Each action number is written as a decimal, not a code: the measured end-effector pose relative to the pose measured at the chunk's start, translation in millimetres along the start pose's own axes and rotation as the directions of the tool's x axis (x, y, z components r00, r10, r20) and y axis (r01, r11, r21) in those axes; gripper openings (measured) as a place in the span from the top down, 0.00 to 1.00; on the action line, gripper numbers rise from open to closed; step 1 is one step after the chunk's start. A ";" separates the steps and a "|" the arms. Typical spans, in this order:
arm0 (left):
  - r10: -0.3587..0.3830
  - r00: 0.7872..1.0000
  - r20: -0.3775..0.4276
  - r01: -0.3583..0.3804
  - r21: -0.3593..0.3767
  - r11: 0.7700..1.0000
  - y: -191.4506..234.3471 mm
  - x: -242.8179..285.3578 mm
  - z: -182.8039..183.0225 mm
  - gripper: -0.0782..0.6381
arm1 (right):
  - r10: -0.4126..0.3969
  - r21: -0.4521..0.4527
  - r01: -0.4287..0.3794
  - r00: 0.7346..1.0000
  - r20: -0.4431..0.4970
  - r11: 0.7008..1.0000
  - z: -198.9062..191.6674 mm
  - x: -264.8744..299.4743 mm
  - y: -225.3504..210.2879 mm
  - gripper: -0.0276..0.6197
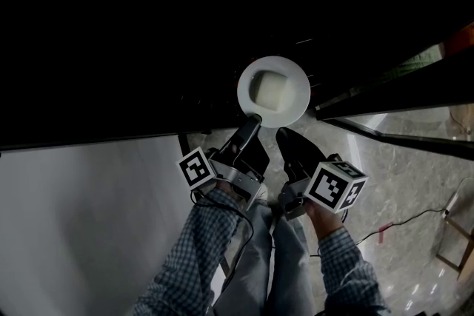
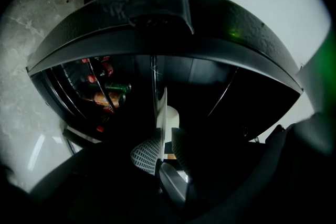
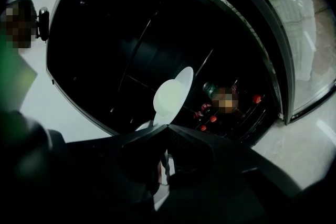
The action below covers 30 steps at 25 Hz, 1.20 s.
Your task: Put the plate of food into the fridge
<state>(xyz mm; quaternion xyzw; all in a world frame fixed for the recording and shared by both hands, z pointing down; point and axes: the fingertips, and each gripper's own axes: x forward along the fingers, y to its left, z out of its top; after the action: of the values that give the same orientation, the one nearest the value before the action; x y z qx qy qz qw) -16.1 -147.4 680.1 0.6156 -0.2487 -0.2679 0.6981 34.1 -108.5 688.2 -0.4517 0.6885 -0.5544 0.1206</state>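
Plate (image 1: 301, 92), pinched by left hand-held gripper (image 1: 255, 119)

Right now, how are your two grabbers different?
The left gripper grips the plate by its rim; the right gripper is shut on nothing. The left gripper reaches the plate; the right gripper stops short of it. Both are black, carry a marker cube and face the dark fridge.

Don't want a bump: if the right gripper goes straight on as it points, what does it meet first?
Probably the white plate, held in the left gripper, just beyond the right gripper's shut fingers; the open fridge lies behind it. Depth is unclear.
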 end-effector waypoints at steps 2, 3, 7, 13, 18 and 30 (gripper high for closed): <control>-0.009 1.000 0.006 0.009 -0.012 1.000 -1.4 -5.6 -2.3 0.79 | 0.005 -0.008 -0.005 1.000 -0.003 1.000 0.0 4.1 1.0 0.95; -0.011 1.000 0.012 0.011 -0.019 1.000 -1.2 -8.9 -3.4 0.79 | 0.004 -0.012 -0.004 1.000 -0.002 1.000 1.0 5.5 0.9 0.95; -0.003 1.000 0.026 0.004 -0.040 0.999 0.8 -22.7 -8.3 0.79 | -0.004 -0.022 0.004 1.000 0.011 1.000 7.8 10.7 -0.1 0.95; 0.017 0.999 0.046 -0.014 -0.062 0.998 8.9 -40.3 -13.4 0.79 | -0.004 -0.045 0.004 1.000 0.010 0.999 13.1 19.8 0.1 0.95; 0.023 0.999 0.044 -0.019 -0.073 0.997 9.4 -43.5 -19.7 0.79 | -0.006 -0.061 0.008 1.000 0.019 0.998 21.0 26.0 -1.5 0.95; 0.042 0.999 0.033 -0.040 -0.054 0.998 4.1 -59.4 -16.0 0.79 | -0.017 -0.048 0.019 0.999 0.041 0.999 24.6 40.4 -8.1 0.95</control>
<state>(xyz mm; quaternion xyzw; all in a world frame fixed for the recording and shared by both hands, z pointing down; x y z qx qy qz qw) -48.5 -95.0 681.2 0.5870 -0.2658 -0.2706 0.7153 31.7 -154.9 700.0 -0.4718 0.6952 -0.5291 0.1187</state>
